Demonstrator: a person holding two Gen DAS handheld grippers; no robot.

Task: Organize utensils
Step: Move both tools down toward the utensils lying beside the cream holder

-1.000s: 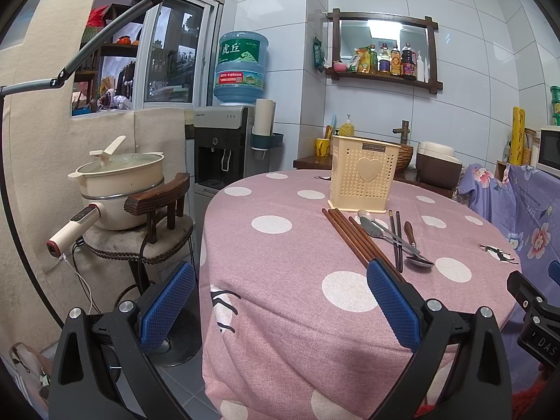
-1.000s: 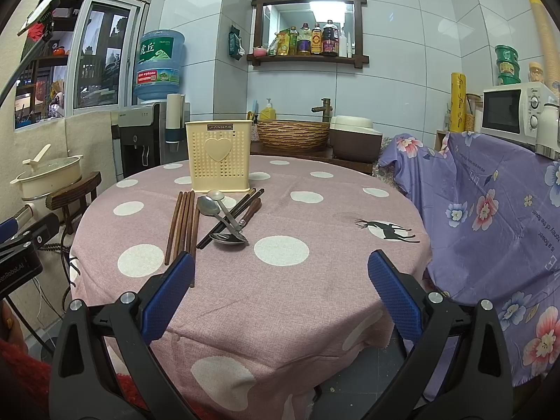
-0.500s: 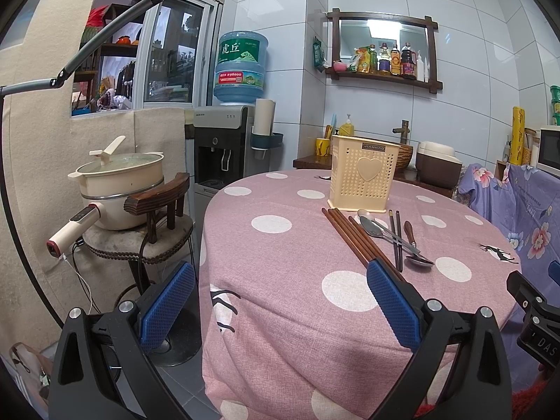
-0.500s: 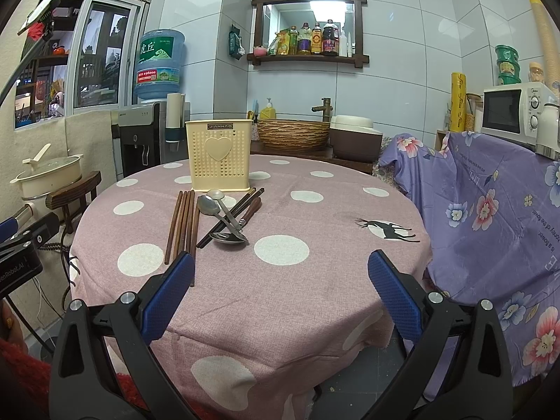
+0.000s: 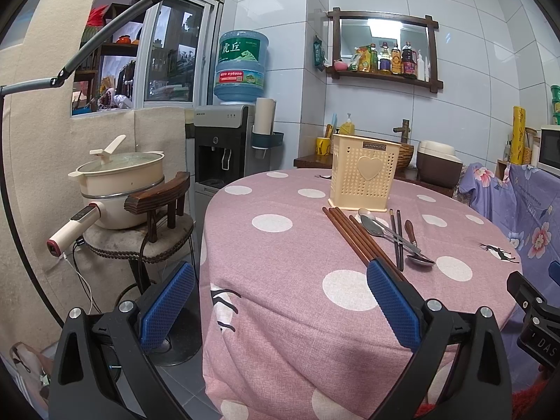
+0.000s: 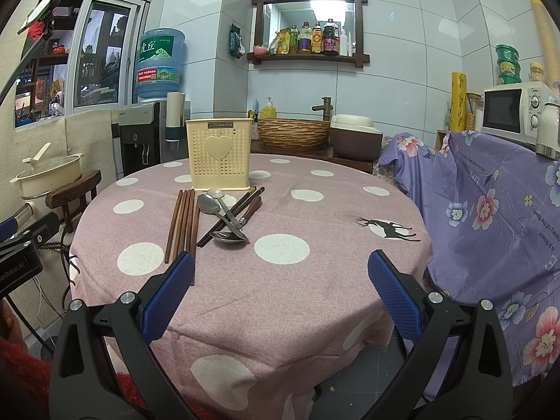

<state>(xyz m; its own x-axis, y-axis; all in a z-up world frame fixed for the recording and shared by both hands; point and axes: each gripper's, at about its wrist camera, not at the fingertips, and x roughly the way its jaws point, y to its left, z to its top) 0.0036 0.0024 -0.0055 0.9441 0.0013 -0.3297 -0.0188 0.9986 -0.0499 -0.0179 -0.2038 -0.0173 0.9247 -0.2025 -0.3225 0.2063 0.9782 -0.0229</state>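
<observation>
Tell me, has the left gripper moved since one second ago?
No. The left gripper frames the holder and table exactly as before.

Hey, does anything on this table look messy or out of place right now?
Yes. The utensils lie loose on the cloth in front of the holder instead of in it. The brown chopsticks lie neatly side by side, but the spoons and dark chopsticks are crossed in a heap. Nothing looks spilled or damaged.

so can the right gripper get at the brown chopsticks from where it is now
Probably yes. The right gripper is open and empty, low over the near table edge, and the brown chopsticks lie flat just ahead on its left side with only bare tablecloth between. The spoons sit beside them, not across.
</observation>
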